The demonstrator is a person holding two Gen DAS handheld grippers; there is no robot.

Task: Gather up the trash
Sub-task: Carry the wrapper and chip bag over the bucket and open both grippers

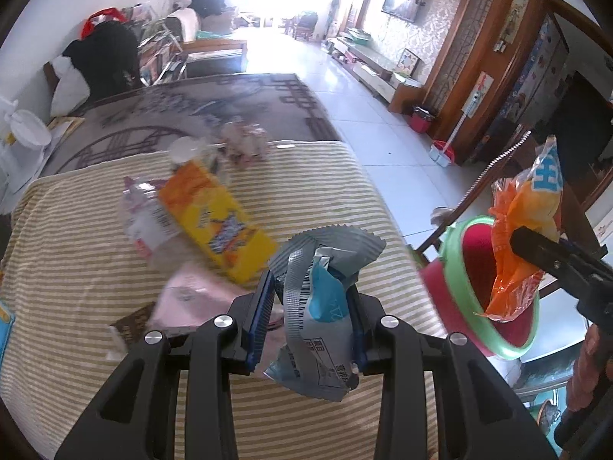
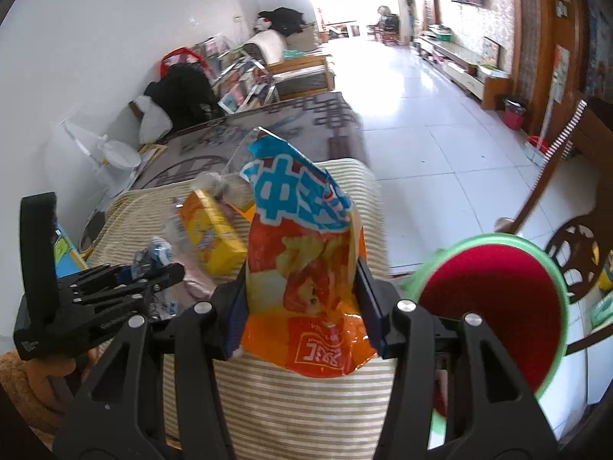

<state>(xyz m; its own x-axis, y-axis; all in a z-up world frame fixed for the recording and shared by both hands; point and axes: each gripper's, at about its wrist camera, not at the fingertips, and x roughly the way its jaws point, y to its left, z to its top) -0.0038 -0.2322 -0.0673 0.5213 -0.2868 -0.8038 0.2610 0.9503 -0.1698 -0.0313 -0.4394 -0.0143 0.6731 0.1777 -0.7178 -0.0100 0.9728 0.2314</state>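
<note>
We clamp the orange snack bag (image 2: 306, 268) in our right tool (image 2: 302, 306), beside the bin (image 2: 494, 306); our left tool (image 1: 310, 318) grips a silver wrapper (image 1: 322, 295).

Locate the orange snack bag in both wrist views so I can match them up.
Left wrist: orange snack bag at the right edge, pinched by the right hand-held gripper, hanging over the bin's mouth.
Right wrist: the bag fills the centre, clamped in that gripper.
Shared landmark: red bin with green rim, beside the striped tablecloth.
</note>
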